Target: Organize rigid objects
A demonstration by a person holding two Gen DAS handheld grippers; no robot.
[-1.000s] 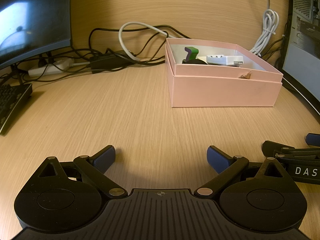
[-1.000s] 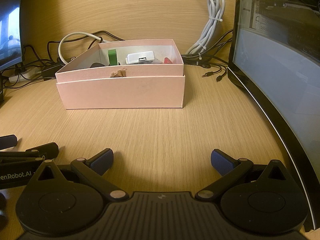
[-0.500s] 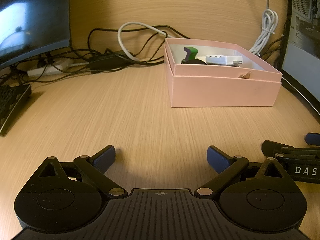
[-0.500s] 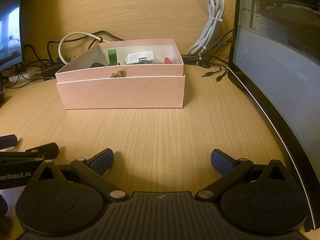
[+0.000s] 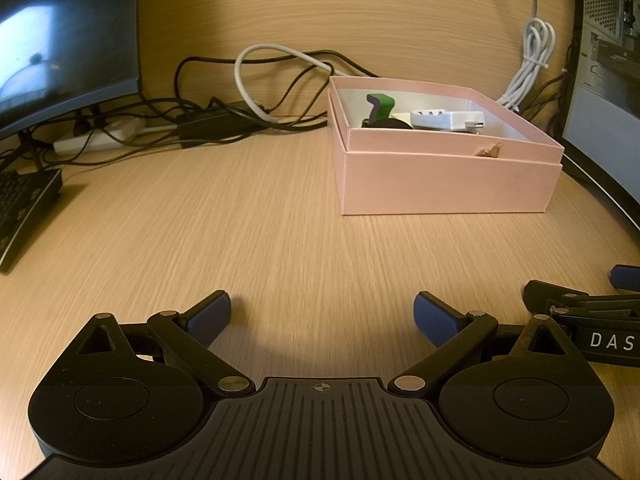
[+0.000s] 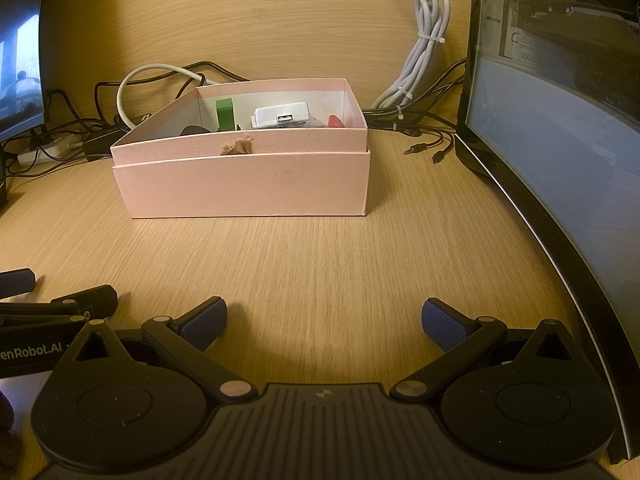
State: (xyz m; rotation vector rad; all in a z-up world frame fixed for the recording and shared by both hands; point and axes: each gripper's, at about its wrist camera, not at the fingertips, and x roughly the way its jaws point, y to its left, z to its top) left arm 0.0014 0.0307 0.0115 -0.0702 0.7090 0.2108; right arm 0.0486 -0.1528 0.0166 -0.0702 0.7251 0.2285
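Left gripper (image 5: 322,316) and right gripper (image 6: 324,320) low over the wooden desk (image 5: 260,220), side by side, both spread wide, gripping nothing. Far ahead, pink box (image 6: 244,184) containing a green piece (image 6: 224,114), a white adapter (image 6: 282,114), a red item (image 6: 335,121).

Pink box (image 6: 248,188), green block (image 6: 224,114), white adapter (image 6: 282,114), wood-grain desk (image 6: 320,264).

Wooden desk (image 5: 248,220) — pink box (image 5: 444,184), cables (image 5: 256,116)

Matt pink cardboard box (image 6: 248,184) (wood-grain desk (image 6: 320,264))
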